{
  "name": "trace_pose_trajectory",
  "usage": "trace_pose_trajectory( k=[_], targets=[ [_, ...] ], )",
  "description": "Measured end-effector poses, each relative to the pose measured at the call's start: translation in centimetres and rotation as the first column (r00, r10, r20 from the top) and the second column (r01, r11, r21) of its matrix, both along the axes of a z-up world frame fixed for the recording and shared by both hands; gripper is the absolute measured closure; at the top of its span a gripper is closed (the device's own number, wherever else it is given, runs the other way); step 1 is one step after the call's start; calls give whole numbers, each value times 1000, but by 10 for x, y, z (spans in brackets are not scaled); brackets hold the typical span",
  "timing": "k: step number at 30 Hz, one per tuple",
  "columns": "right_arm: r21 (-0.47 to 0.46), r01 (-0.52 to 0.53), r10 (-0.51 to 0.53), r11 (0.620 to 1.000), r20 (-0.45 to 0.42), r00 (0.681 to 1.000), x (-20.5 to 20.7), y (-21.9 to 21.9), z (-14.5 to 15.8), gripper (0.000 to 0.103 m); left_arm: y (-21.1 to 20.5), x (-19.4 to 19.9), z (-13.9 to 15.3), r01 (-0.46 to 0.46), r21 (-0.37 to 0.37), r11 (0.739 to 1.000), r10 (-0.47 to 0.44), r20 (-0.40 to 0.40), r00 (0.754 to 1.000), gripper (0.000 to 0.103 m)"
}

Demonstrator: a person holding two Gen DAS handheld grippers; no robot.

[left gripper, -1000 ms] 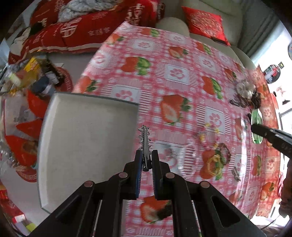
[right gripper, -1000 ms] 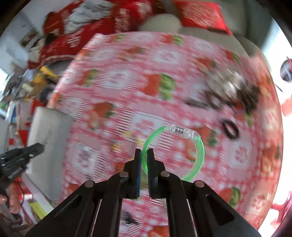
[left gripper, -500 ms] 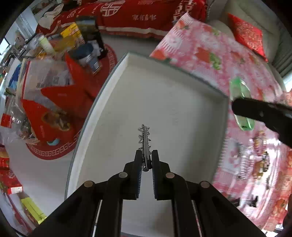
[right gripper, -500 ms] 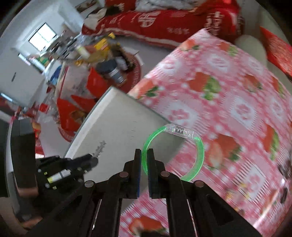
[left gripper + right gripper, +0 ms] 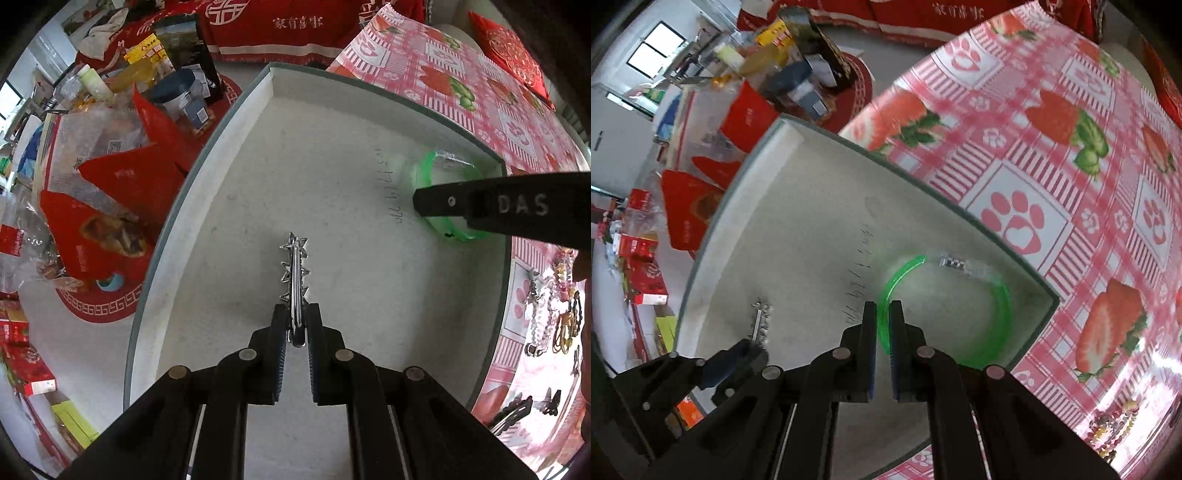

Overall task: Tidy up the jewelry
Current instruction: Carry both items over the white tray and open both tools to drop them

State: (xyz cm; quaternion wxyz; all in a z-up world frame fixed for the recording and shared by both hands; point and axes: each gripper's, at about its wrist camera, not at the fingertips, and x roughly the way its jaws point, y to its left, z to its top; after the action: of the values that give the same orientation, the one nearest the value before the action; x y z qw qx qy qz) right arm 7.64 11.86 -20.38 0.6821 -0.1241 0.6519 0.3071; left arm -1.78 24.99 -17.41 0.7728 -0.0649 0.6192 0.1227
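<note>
White tray point(image 5: 207, 206) sits at the edge of your counter point(image 5: 1052, 192), on the pink strawberry cloth. Nothing lies loose on the tray floor; only faint handwriting shows there, near the tray's far right corner. Your left tongs point(image 5: 296, 321) are clamped on a silver star-studded hair clip point(image 5: 294, 273), held over the middle of the tray and pointing steeply down; contact with the tray floor can't be told. Your right tongs point(image 5: 882, 321) are pinched tight on a green bangle point(image 5: 960, 306) with a clear clasp, hanging inside the tray's far right corner, just beside the wall. Remaining jewelry pile point(image 5: 554, 314) lies on the counter, right of the tray.
</note>
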Motion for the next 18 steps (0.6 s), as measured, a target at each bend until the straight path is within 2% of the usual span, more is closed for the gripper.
trace_pose_trajectory(
  k=[6, 10, 11, 14, 18],
  targets=[
    [-8, 13, -13, 1000, -25, 1000, 0, -2, -3, 95, -1, 0, 2, 16, 16, 1000, -16, 0, 1000, 87],
    [16, 34, -33, 999, -36, 999, 1, -6, 6, 94, 1, -1, 8, 7, 16, 1000, -7, 12, 1000, 87],
    [24, 39, -38, 999, -37, 999, 1, -7, 8, 89, 2, -2, 10, 4, 5, 1000, -4, 13, 1000, 87],
    [52, 64, -62, 997, -38, 997, 1, -14, 21, 61, 4, -3, 13, -3, -19, 1000, 3, 13, 1000, 87],
    [88, 101, -98, 991, -39, 994, 0, -27, 43, 61, 6, -4, 20, -3, -24, 1000, 3, 19, 1000, 87]
  ],
)
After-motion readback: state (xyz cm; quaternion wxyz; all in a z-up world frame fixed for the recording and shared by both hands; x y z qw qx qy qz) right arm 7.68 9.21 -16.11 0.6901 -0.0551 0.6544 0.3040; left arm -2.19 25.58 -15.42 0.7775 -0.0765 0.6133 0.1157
